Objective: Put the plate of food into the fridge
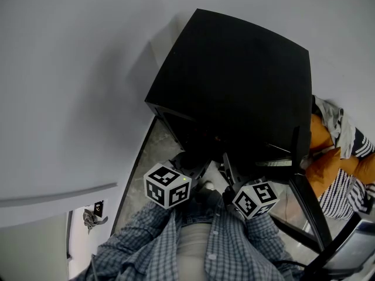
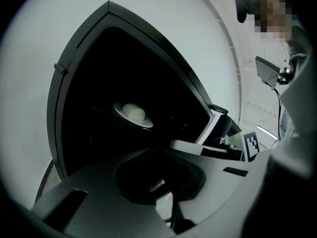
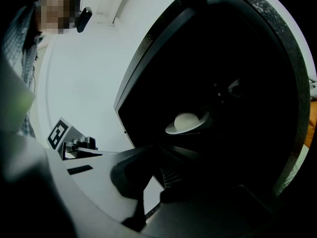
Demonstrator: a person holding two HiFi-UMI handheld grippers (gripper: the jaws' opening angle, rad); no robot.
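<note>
Ahead of both grippers, deep in the dark inside of the black mini fridge [image 1: 234, 69], a white plate [image 2: 144, 121] carries a pale round piece of food [image 2: 132, 111] and sits well clear of either tool. The left gripper [image 2: 161, 150] has its jaws closed together on nothing. The right gripper [image 3: 158, 148] is likewise clenched and empty. The two are side by side at the fridge's open front, with the fridge door [image 2: 216, 125] swung out to the right of the left gripper.
</note>
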